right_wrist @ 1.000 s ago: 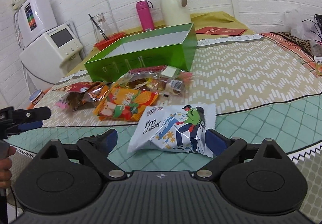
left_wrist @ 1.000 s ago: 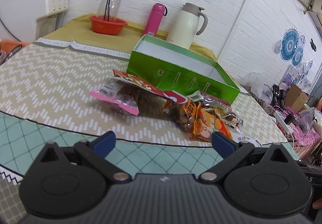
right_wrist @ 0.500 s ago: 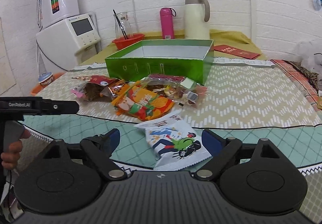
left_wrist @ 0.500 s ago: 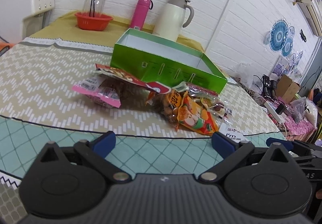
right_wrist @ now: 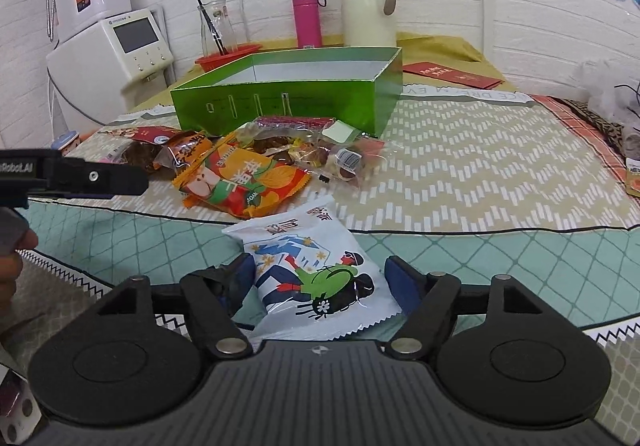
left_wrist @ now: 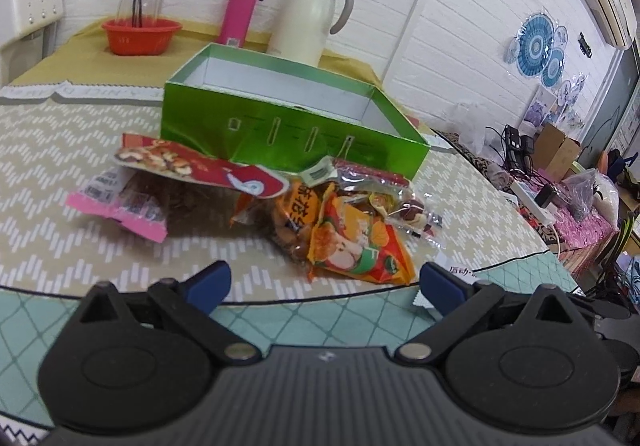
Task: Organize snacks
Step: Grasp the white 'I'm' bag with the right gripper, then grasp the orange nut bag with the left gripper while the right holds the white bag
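Left wrist view: the left gripper point(left_wrist: 322, 282) hangs over the teal edge of the surface point(left_wrist: 60, 125), fingers point(left_wrist: 210, 282) spread wide though closing a little, with nothing between them. The snack heap lies just ahead: an orange fruit-print packet point(left_wrist: 360, 246) nearest, slightly right of the centre line, its long axis running diagonally away to the left; a red-topped nut packet point(left_wrist: 200, 169) and a pink-edged packet point(left_wrist: 120, 205) lie further left; a clear bag of wrapped sweets point(left_wrist: 400, 197) sits behind the orange one. The open green box point(left_wrist: 288, 133) stands beyond the heap, touching its far edge, and looks empty as far as its inside shows.

Right wrist view: the right gripper point(right_wrist: 320, 286) straddles a white cartoon-print packet point(right_wrist: 312, 266). Its fingers point(right_wrist: 402, 284) stand released on either side of the packet's near half, close to its edges but not visibly pressing. The packet's long axis runs roughly along the pointing direction, towards the heap and the box. The left gripper enters from the left edge, level with the orange packet.

The right hand appears nearer a grasp: the white packet already sits between its fingers, so squeezing shut seems the next step, then a carry forward over the heap into the box.
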